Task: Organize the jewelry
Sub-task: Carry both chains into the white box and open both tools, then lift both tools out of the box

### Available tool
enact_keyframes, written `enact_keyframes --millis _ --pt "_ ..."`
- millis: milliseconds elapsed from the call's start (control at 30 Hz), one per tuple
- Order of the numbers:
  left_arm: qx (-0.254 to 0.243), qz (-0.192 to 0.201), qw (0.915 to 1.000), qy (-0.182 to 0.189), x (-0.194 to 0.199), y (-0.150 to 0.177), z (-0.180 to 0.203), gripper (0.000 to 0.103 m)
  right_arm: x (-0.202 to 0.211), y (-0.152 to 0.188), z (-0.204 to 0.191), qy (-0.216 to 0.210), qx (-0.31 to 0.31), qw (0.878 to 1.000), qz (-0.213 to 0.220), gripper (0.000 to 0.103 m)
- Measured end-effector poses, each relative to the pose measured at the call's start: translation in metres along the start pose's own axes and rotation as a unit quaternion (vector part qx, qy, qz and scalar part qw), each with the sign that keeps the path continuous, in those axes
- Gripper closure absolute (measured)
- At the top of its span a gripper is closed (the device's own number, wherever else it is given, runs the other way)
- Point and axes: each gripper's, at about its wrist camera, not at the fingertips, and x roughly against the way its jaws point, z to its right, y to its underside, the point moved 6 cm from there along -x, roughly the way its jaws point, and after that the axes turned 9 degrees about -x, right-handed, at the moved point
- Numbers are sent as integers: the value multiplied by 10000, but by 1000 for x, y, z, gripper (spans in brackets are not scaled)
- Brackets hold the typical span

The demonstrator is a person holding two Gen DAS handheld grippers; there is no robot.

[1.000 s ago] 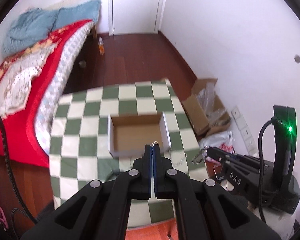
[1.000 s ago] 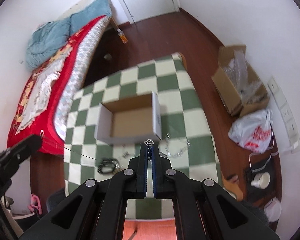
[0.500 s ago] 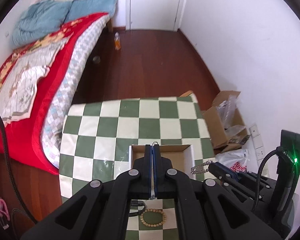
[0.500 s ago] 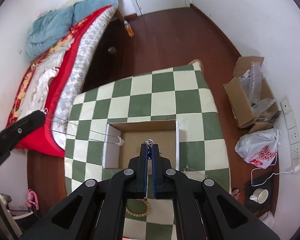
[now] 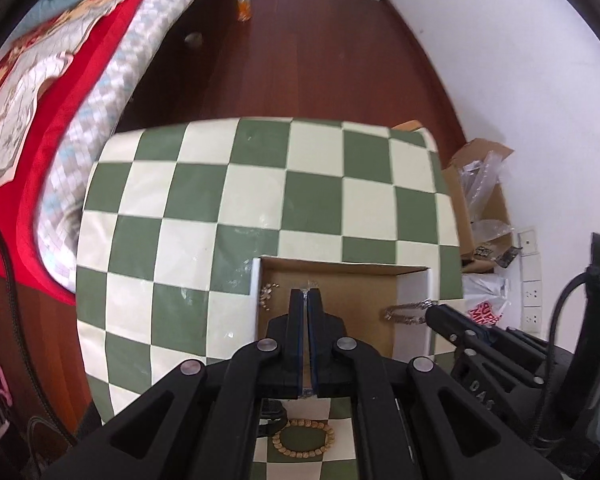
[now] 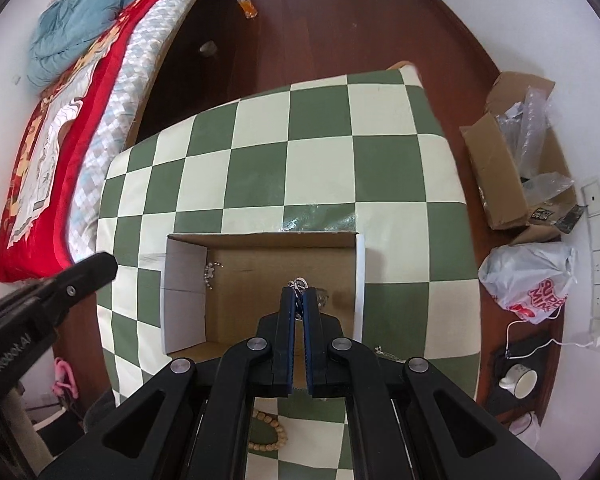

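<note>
Over the box [image 6: 260,304]: both grippers, each clamped on jewelry.
Right gripper [image 6: 299,294] pinches a chain [image 6: 299,285]; left gripper [image 5: 308,295] grips a thin necklace [image 5: 269,298] trailing to the box's left wall.

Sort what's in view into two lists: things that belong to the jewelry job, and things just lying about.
Belongs to the job:
cardboard box
silver chain, pinched by the right gripper
bead chain in the box
wooden bead bracelet
left gripper, shut

Just lying about:
orange bottle
plastic bag
white cup
</note>
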Motion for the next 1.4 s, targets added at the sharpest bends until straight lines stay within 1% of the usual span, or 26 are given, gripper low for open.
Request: enact_keyframes --millis 33,100,133,167,200,233,267,300,333,367,433,467,500,533,600,700,800,933,1067,1267,1400 --pt "28 -3 10000 -25 -2 -1 -2 99 -4 -1 0 -82 -33 9999 -104 99" --pt "-20 23 9998 -190 -3 -2 -4 99 -5 -3 2 -47 -69 9999 -139 98" --pt "-43 54 9996 -266 -2 -2 -5 99 -6 -3 2 -49 -58 9998 -165 95" --pt "-51 82 9993 -373 -2 -2 -8 98 -5 -3 3 -5 -66 9999 -157 89" --pt "-48 130 9989 -450 0 -2 -11 96 -4 -3 5 106 -55 9998 -153 69" --pt "-12 232 9983 -530 2 -1 -15 88 -3 -2 6 206 -22 9997 -134 46" --pt "12 291 9979 -577 4 -1 -18 77 -1 0 8 299 4 9995 -65 36" --pt "38 342 9975 -614 4 0 -22 42 1 1 9 370 39 9993 -19 25" --pt "77 436 9966 -702 6 1 -26 12 3 4 9 468 86 9989 28 19" --pt "79 559 9951 -813 9 3 -29 8 4 7 10 579 130 9982 67 17" --pt "56 647 9930 -985 11 10 -35 7 5 16 13 902 212 9955 198 5" --pt "22 649 9923 -1054 10 13 -36 5 5 21 14 1012 279 9942 247 4" --pt "-6 651 9918 -1100 10 18 -38 0 4 27 15 1075 287 9934 267 4" --pt "-38 676 9904 -1208 9 25 -40 0 2 31 18 1130 270 9928 290 4" --pt "-54 744 9888 -1289 9 34 -43 0 1 42 19 1150 254 9924 359 1" --pt "-22 852 9865 -1400 9 53 -50 0 5 56 20 1175 229 9913 549 1" --pt "57 937 9853 -1429 13 70 -55 0 13 66 18 1184 228 9897 768 0" --pt "55 1038 9830 -1515 23 89 -56 0 32 79 12 1209 282 9862 1097 0" --pt "67 1301 9788 -1577 47 107 -56 0 52 96 6 1200 330 9826 1380 0" --pt "45 1685 9734 -1554 85 132 -51 0 89 121 -2 1168 378 9743 1888 0" --pt "0 1875 9698 -1561 110 146 -48 0 115 136 -7 1055 347 9698 2173 0"
